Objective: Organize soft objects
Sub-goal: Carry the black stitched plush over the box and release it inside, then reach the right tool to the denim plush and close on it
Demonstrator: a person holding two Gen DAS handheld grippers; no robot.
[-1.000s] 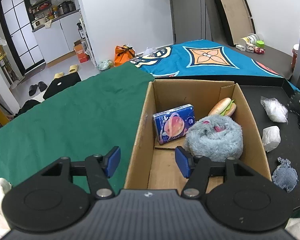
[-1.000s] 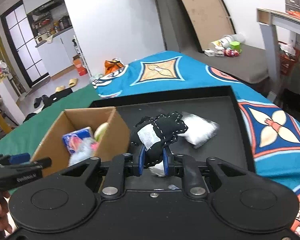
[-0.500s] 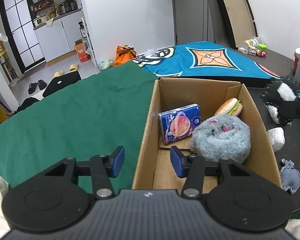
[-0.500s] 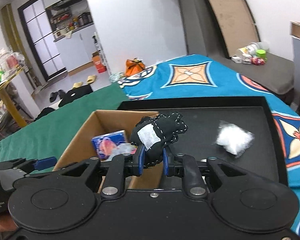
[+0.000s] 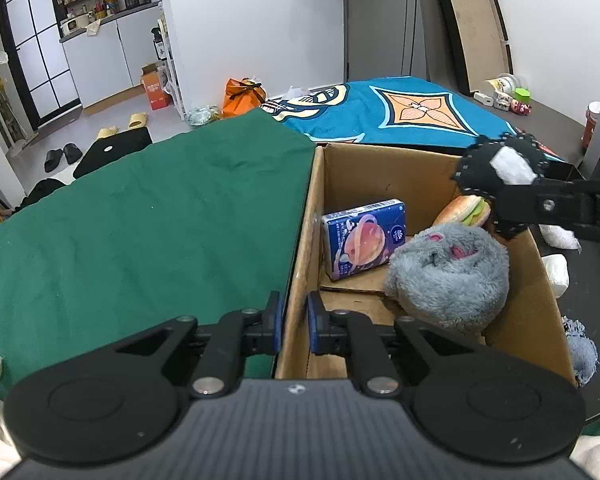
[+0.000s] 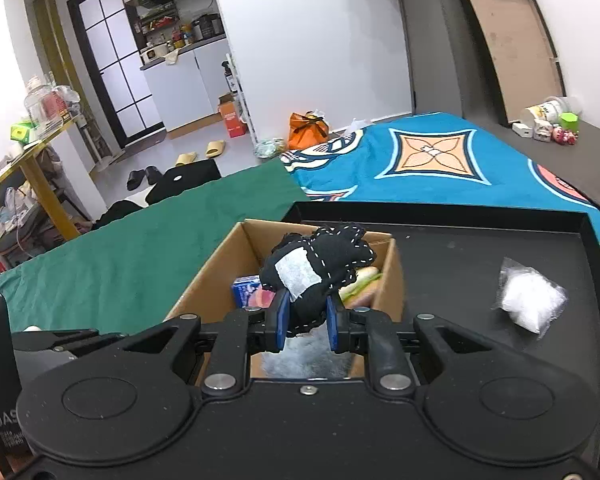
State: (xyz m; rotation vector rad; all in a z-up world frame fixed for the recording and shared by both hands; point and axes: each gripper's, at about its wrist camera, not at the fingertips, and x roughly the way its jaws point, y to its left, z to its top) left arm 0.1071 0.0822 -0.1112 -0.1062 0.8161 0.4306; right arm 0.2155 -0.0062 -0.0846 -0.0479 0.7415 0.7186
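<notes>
Left gripper (image 5: 293, 323) pinches the box (image 5: 300, 240) wall. Right gripper (image 6: 305, 320) clamps the black pouch (image 6: 320, 268) above the grey plush (image 5: 448, 276), seemingly over the box's right edge; let go early and it could spill onto the tray (image 6: 460, 248).

Even, bright indoor light is filling both views, with daylight glowing through the paned door (image 6: 112, 68) at the far left. Fisheye distortion is bending walls and frames near the edges, and dark vignetting is cutting the corners. Shadows are lying soft inside the cardboard box (image 5: 384, 168). The right view's box rim is blurring slightly
</notes>
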